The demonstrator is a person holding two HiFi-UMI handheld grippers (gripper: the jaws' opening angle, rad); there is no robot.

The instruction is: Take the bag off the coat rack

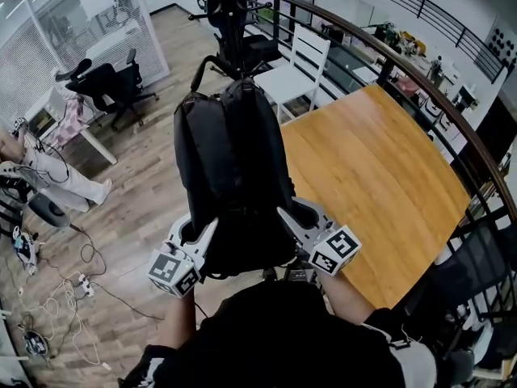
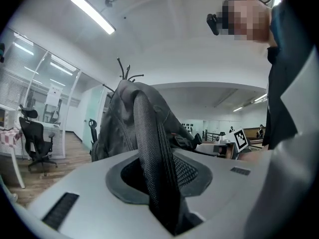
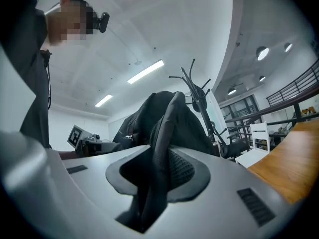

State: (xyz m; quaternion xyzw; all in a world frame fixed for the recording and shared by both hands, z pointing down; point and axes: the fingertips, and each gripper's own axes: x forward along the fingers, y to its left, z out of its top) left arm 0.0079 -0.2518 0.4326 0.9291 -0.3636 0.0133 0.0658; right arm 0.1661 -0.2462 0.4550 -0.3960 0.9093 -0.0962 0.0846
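backpack (image 1: 230,168) — lengthwise away, top toward coat rack (image 1: 230,23)

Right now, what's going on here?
A person holds a black backpack by its mesh straps. The left hand-held gripper is clamped on one shoulder strap, and the right hand-held gripper on the other shoulder strap. The backpack hangs in front of the coat rack. Whether its top loop is off the hook can't be told.

Black backpack (image 1: 230,160), held aloft by both mesh shoulder straps (image 2: 154,153), top end beside the black coat rack (image 1: 229,18)
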